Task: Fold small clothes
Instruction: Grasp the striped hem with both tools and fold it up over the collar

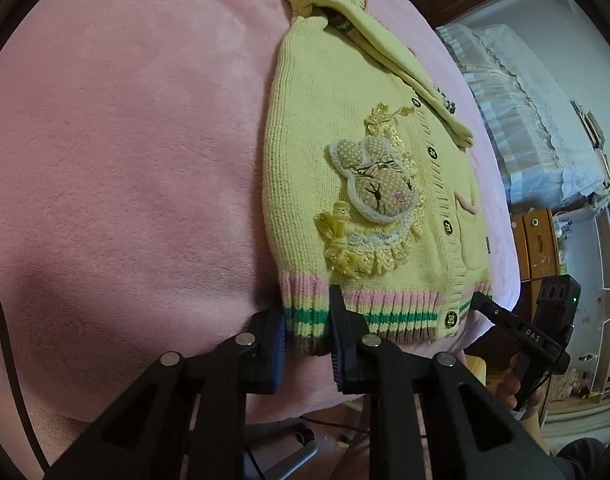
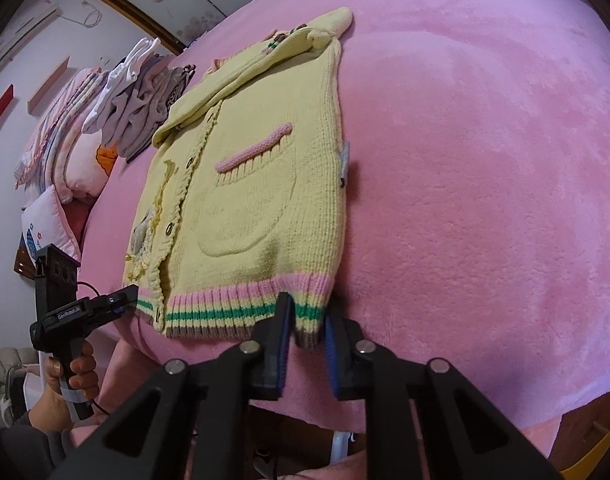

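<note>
With both sleeves already laid across the chest, one yellow cardigan (image 1: 345,160) lies flat on the pink bed (image 1: 125,160) ahead of your fingers. Left gripper (image 1: 307,340) and right gripper (image 2: 308,332) each pinch a hem corner. Bottom-to-top fold remains; a pile of other clothes (image 2: 145,92) waits beyond.

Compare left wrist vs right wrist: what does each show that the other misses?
Left wrist only: the bunny applique in full, a lace-covered bed and shelves behind.

Right wrist only: the cardigan's pink-trimmed pocket, a stack of folded clothes, pillows.

Both: the yellow cardigan flat on the pink blanket, sleeves folded in, left tongs and right tongs each pinching a corner of the striped hem.
</note>
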Action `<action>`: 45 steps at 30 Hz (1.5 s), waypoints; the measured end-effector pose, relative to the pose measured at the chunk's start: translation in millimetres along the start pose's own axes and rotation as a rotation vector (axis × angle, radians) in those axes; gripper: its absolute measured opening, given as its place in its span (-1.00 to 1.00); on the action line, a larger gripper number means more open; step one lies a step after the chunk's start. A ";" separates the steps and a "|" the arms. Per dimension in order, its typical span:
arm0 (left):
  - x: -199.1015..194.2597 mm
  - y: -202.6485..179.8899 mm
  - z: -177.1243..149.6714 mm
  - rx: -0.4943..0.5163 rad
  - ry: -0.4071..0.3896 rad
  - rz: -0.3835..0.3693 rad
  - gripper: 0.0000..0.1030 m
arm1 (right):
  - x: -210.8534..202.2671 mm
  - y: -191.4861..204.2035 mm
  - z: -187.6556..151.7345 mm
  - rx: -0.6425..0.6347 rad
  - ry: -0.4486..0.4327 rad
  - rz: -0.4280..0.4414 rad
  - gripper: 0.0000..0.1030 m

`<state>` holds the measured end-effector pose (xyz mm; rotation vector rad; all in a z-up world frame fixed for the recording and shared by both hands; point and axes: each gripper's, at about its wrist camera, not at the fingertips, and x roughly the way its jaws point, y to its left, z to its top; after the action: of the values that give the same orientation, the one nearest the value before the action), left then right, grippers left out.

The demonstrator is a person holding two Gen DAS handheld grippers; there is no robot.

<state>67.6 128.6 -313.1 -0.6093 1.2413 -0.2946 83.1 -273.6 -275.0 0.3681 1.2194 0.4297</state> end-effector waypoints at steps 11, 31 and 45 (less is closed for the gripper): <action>-33.1 -8.1 17.9 -0.124 -0.079 -0.137 -0.80 | -45.5 19.6 17.9 -0.078 -0.105 0.016 -0.85; -50.3 -45.4 174.3 -0.244 -0.275 -0.210 -0.80 | -53.6 48.7 167.4 -0.131 -0.294 0.025 -0.85; 20.1 -43.0 286.7 -0.328 -0.252 -0.164 -0.80 | 20.4 13.8 264.1 -0.036 -0.252 -0.043 -0.85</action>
<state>349.1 161.2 -248.7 -1.0024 1.0039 -0.1440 338.6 -262.5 -204.6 0.3534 0.9718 0.3560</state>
